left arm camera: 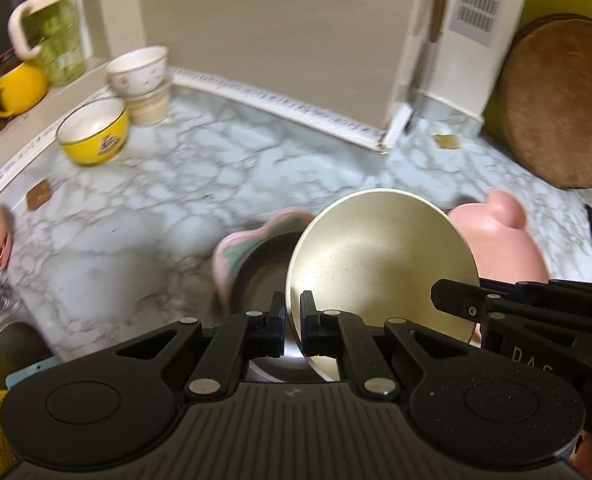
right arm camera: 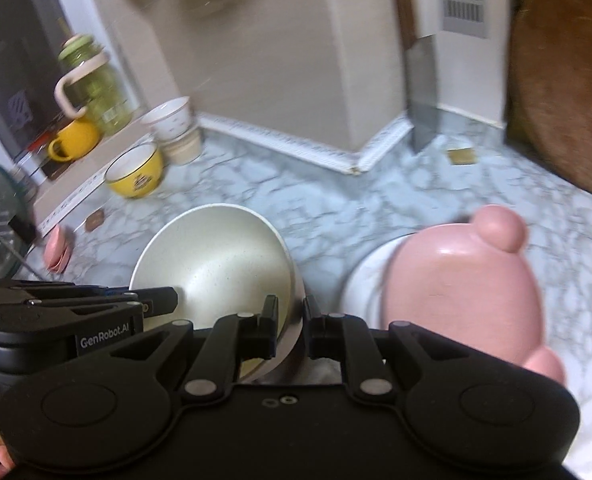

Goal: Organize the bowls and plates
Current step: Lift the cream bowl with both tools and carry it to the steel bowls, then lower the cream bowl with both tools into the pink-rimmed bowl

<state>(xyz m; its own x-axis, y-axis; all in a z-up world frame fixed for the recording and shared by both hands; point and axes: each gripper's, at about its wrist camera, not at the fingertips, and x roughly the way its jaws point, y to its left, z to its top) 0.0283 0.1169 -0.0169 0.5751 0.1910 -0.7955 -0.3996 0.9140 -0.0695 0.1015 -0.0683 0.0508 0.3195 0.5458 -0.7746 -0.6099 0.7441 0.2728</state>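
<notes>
right gripper [right arm camera: 292,322] | jaws clamp cream bowl [right arm camera: 212,256] rim (tilted) | pink plate [right arm camera: 463,288] beside

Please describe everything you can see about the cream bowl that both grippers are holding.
The cream bowl is round and deep, with a speckled matte inside and a thin rim; it looks ceramic. It is empty and tilted, its opening facing the cameras. The left gripper pinches its rim on one side, and the right gripper pinches the opposite side. It is held above the marble countertop, close to a pink dish.
</notes>
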